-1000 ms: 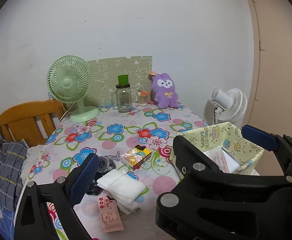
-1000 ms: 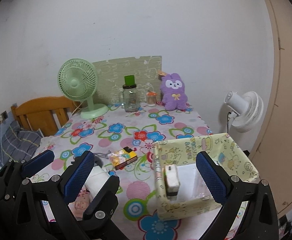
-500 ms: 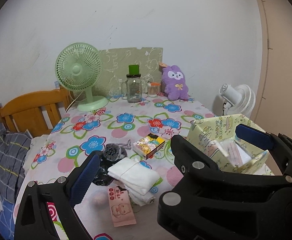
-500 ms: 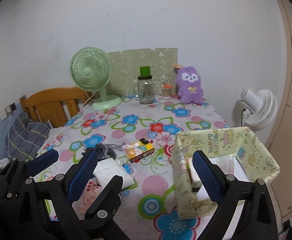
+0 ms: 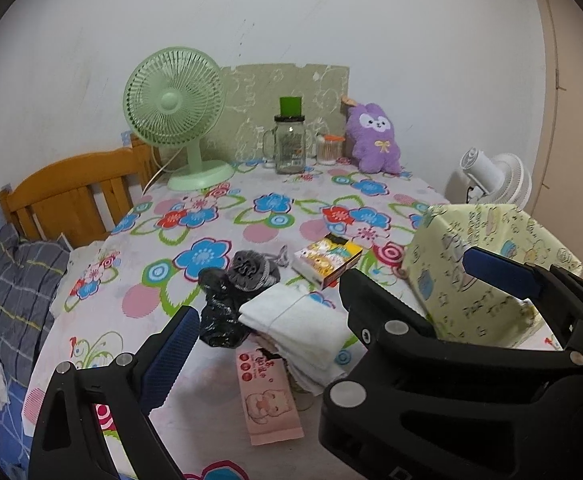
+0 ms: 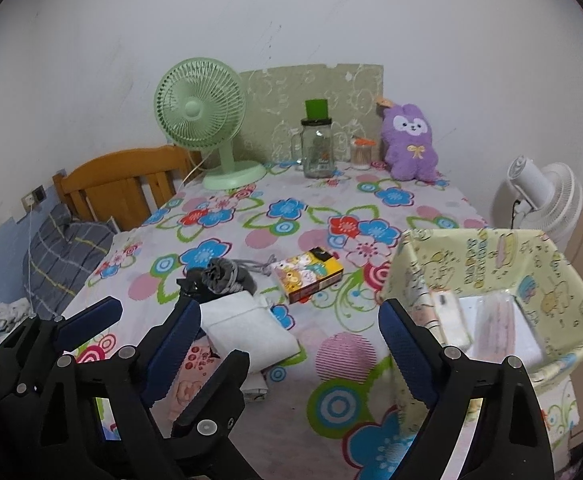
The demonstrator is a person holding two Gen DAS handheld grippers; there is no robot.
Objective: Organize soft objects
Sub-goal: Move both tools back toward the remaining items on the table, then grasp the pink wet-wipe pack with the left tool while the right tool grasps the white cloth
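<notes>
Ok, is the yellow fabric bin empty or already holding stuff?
Holding stuff: the right wrist view shows a few pale flat packets lying inside the yellow fabric bin.

Both claws lower, nearer the white folded cloth [image 5: 291,320].

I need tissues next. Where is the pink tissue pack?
In the left wrist view, the pink tissue pack lies low centre, at the near table edge, partly under the folded white cloth.

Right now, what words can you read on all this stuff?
Yellow fabric bin: printed letters on the wall, too blurred to read.
Pink tissue pack: red print above a baby drawing, too small to read.
Cartoon box: pictures only, no words legible.
Glass jar: label unreadable.
</notes>
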